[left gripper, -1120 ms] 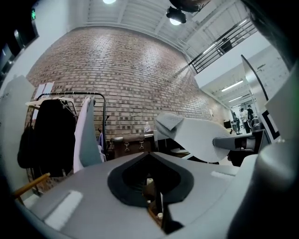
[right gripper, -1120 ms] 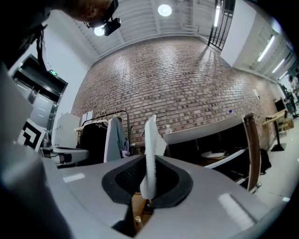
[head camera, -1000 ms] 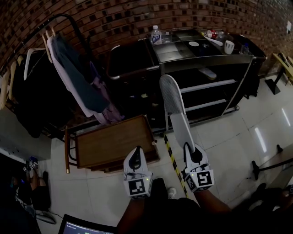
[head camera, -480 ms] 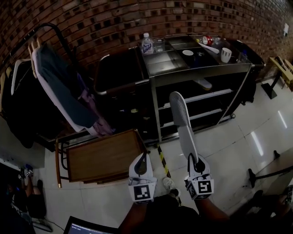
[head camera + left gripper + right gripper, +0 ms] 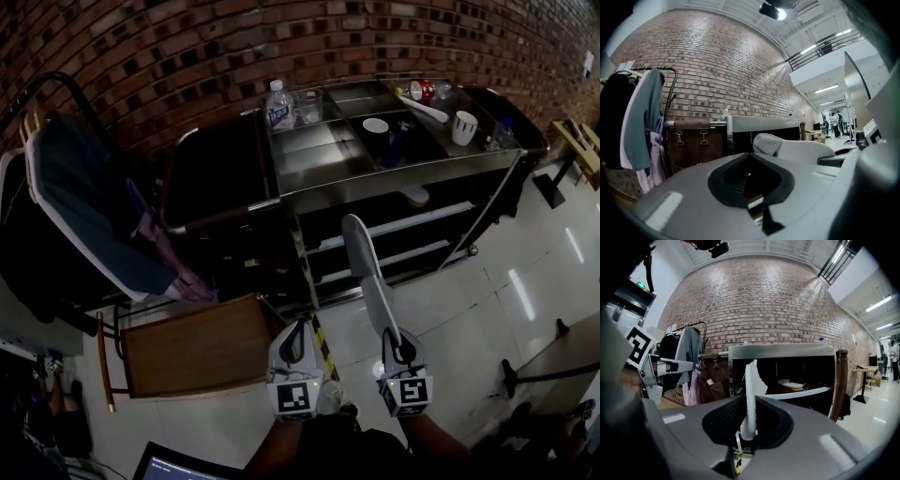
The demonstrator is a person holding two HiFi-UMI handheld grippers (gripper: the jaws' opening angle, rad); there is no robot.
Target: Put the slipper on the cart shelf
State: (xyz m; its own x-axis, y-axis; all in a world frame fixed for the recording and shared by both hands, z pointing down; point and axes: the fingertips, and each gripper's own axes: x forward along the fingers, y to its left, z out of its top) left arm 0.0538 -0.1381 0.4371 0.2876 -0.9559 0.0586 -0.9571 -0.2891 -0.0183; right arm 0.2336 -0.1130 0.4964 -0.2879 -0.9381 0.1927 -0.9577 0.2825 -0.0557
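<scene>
Right gripper (image 5: 391, 337): jaws pinching heel end of white slipper (image 5: 364, 267). Slipper on its edge between jaws, up in air, pokes straight out ahead, toe points at cart (image 5: 309, 192).
Left gripper (image 5: 298, 326): jaws pressed together, nothing between. Sits just left of right jaws.
Ahead of both jaws: cart shelf (image 5: 431, 217), white thing (image 5: 415, 195) lying on it.
Further ahead, on cart top: bottle (image 5: 278, 103), cup (image 5: 464, 127).
Far left of jaws: clothes (image 5: 84, 216) hanging on rack.
</scene>
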